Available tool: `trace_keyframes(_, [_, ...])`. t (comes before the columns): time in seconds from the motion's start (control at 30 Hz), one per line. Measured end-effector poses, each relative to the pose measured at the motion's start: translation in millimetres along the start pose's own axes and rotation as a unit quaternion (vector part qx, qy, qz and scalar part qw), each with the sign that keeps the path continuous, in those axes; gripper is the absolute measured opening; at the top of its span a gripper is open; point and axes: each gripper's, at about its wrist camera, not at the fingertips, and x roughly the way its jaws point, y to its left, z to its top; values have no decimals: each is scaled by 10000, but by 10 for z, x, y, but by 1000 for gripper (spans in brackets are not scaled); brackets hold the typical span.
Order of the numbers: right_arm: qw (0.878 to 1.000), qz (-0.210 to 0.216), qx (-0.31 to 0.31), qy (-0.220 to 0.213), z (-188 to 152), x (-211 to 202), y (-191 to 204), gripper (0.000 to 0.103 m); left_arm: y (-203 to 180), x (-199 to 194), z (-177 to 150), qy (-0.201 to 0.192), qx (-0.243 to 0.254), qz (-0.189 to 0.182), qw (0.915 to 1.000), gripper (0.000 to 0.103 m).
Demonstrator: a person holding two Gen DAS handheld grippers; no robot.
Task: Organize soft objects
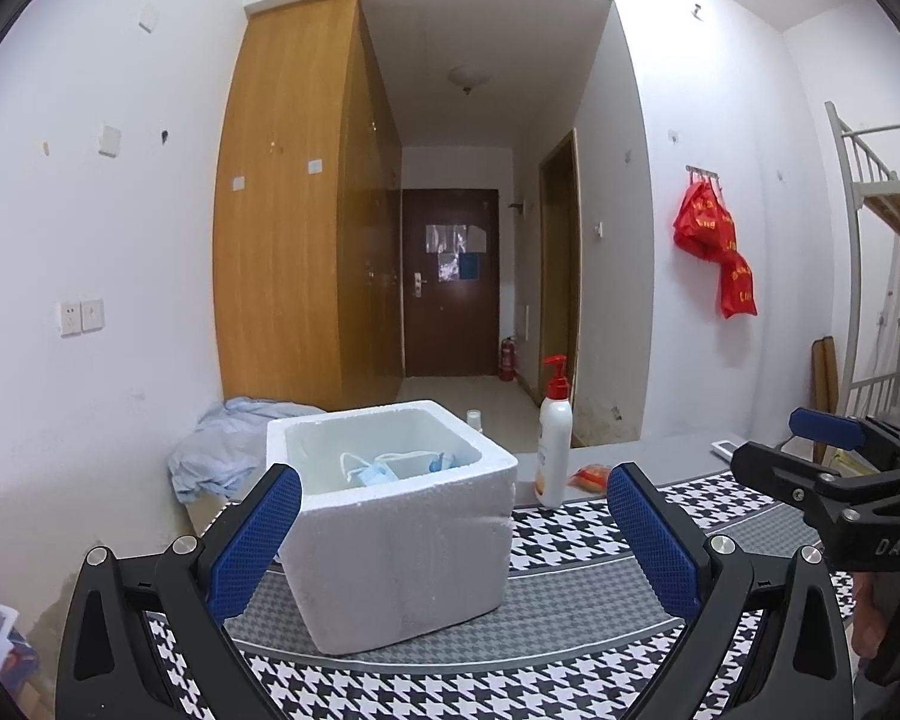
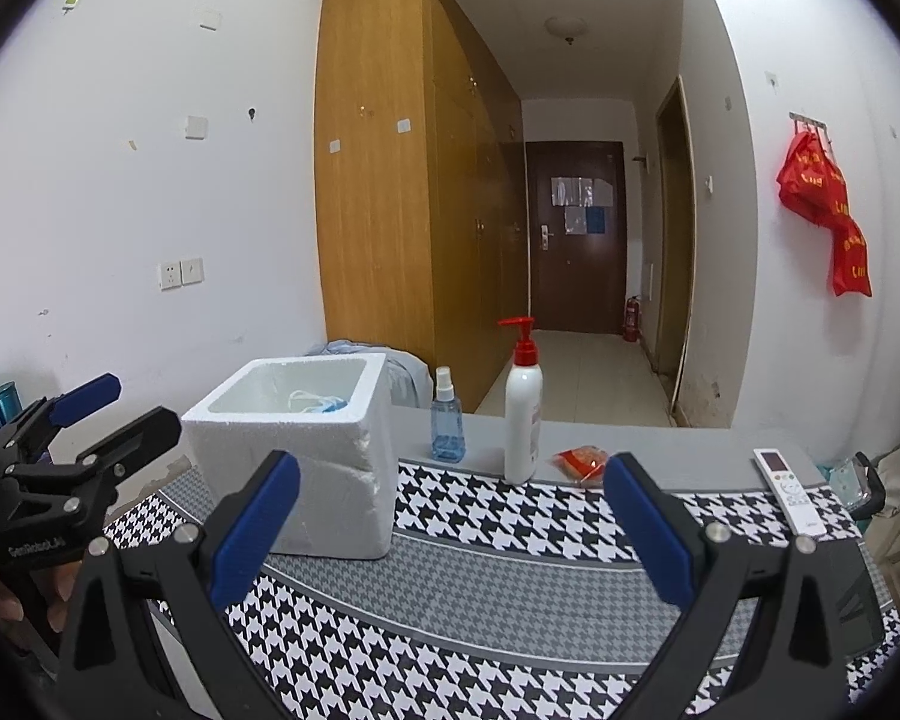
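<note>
Left wrist view: left gripper (image 1: 453, 531) gapes wide and empty, its blue pads flanking the foam box (image 1: 390, 516) holding face masks (image 1: 384, 468). Right gripper (image 2: 450, 525) likewise spread, holding nothing, box ahead-left.

Foam box (image 2: 306, 444) sits left on the counter (image 2: 690, 459), masks (image 1: 384, 468) inside; spray bottle (image 2: 447, 420), pump bottle (image 2: 523, 414) (side by side) right of it, remote (image 2: 787, 489) far right.
</note>
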Motion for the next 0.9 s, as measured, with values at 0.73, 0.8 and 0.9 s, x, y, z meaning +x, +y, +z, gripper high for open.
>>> trace_keyframes(0.73, [9999,-6,-39,93,-411,-12,58,102,66,-17,-356,155,-177,318,9992,102])
trace_keyframes(0.8, [10000,9,-14,83,-436,-21,58,102,57,-28,-375,128,-166,360,9991,102])
trace_keyframes(0.9, [9999,-24,-38,98,-464,-13,69,102,50,-43,-381,106,-182,342,9992,102])
